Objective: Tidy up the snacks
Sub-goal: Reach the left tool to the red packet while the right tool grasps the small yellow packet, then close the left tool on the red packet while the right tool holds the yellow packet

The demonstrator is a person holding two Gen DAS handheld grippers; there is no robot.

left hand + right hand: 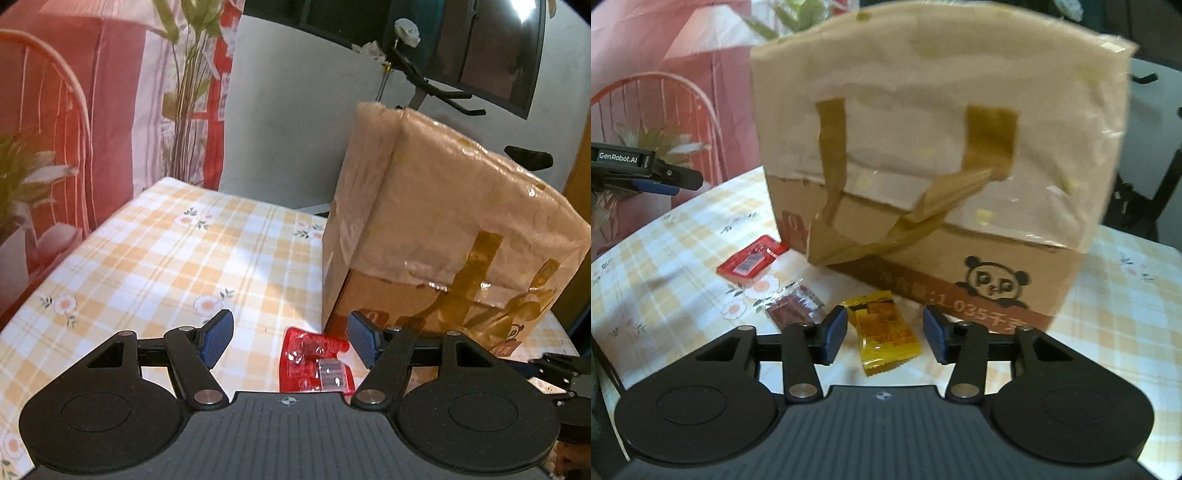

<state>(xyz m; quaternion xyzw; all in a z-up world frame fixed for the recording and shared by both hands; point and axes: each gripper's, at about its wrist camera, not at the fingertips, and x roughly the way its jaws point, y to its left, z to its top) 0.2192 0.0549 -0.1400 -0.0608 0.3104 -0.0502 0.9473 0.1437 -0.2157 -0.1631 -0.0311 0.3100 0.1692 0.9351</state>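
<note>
A red snack packet (314, 360) lies flat on the checked tablecloth beside a tall cardboard box wrapped in tape (436, 229). My left gripper (291, 338) is open and empty, its jaws either side of and just above the red packet. In the right wrist view the box (934, 155), with a panda print, stands behind a yellow snack packet (886, 332), a dark brown packet (794, 306) and the red packet (751, 260). My right gripper (884, 330) is open and empty, its jaws straddling the yellow packet. The left gripper (670, 181) shows at the far left.
The table (155, 258) has a yellow and white checked cloth with flowers. Artificial plants (192, 92) and a red chair (48, 103) stand behind its far left edge. An exercise bike (443, 88) stands behind the box. The right gripper's edge (561, 369) shows at right.
</note>
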